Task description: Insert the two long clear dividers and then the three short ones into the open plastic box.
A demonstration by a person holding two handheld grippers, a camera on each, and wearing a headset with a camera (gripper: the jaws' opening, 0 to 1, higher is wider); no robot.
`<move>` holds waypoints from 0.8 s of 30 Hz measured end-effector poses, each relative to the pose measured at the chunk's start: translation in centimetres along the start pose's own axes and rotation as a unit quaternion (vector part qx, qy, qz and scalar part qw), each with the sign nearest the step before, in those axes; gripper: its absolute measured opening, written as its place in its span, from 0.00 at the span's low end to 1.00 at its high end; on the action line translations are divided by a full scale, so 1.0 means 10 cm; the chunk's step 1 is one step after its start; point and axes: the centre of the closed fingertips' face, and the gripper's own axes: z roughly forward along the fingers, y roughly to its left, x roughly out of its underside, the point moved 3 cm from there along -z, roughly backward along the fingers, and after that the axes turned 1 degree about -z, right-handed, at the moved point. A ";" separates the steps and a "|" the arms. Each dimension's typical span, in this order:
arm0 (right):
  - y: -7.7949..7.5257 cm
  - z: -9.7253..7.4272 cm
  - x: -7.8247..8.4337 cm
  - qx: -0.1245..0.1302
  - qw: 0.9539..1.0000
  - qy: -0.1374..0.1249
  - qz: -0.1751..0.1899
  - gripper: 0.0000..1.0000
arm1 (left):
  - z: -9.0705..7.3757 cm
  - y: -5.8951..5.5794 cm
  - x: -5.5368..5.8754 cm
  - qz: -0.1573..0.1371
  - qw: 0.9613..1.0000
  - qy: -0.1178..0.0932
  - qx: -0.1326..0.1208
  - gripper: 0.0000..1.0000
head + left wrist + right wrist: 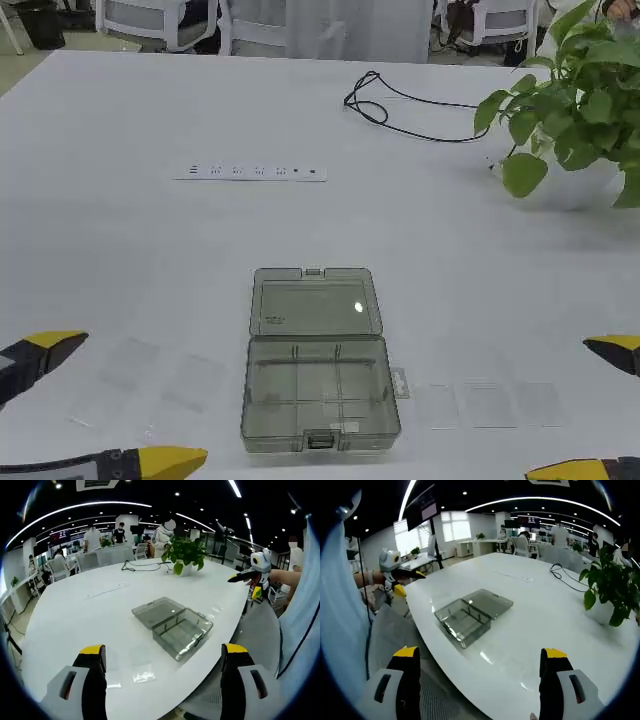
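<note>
The left gripper (145,397) is hovering at seven o'clock, jaws spread wide, and the right gripper (556,408) is gaping at five, both holding nothing. The box (320,432) is sitting between them at six, lid lying open behind it. Two clear dividers (190,380) are lying at its nine o'clock, three smaller dividers (487,405) at its three. Farther out, a power strip (250,172) is lying at eleven, a cable (400,105) and plant (575,100) at one

No words or numbers can be read. A small mark (272,320) sits on the lid of the plastic box (320,400), near the middle of the frame, too tiny to read. The wall screen (428,510) at the upper left is blurry.
</note>
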 end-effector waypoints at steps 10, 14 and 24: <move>0.03 -0.01 0.04 0.000 1.000 0.001 0.002 1.00 | 0.02 -0.01 -0.01 -0.003 1.000 -0.003 0.002 0.96; 0.02 -0.03 0.04 0.002 1.000 -0.001 0.003 1.00 | 0.03 -0.01 -0.03 -0.005 1.000 -0.006 0.002 0.96; 0.04 0.03 0.05 -0.009 1.000 0.000 0.007 1.00 | 0.02 -0.01 -0.07 -0.007 1.000 -0.012 0.000 0.95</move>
